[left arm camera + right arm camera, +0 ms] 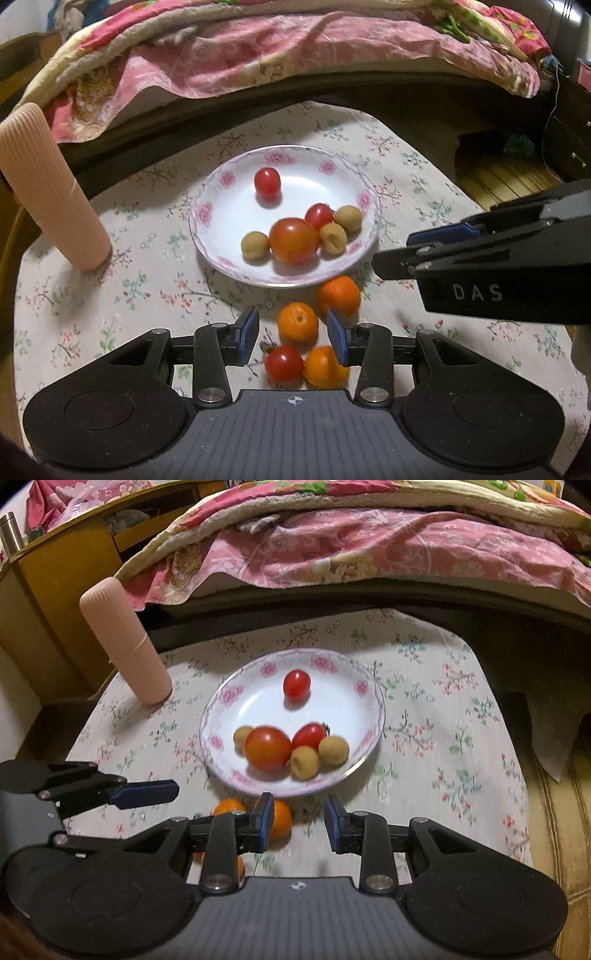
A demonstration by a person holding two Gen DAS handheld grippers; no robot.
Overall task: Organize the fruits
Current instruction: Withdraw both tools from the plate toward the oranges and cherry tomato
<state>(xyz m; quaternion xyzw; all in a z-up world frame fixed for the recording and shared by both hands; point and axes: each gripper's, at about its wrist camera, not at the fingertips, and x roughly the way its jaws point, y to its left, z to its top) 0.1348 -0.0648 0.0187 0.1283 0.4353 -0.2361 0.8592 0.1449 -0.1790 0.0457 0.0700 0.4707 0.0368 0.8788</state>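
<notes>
A white plate (229,218) with a pink flower rim holds one large tomato (294,240), two small red tomatoes and three tan longans. On the cloth in front of it lie three oranges and a small red tomato (283,363). My left gripper (293,334) is open, with the middle orange (297,322) between its blue pads, untouched. My right gripper (298,821) is open and empty just before the plate (258,709). An orange (282,819) sits partly behind its left finger. In the left wrist view the right gripper (399,251) reaches in from the right.
A tall pink ribbed cylinder (51,184) stands on the table's left side. The floral tablecloth (443,757) ends at the far edge by a bed with a pink quilt (369,554). Wooden furniture (55,590) is at the left. Bare cloth lies right of the plate.
</notes>
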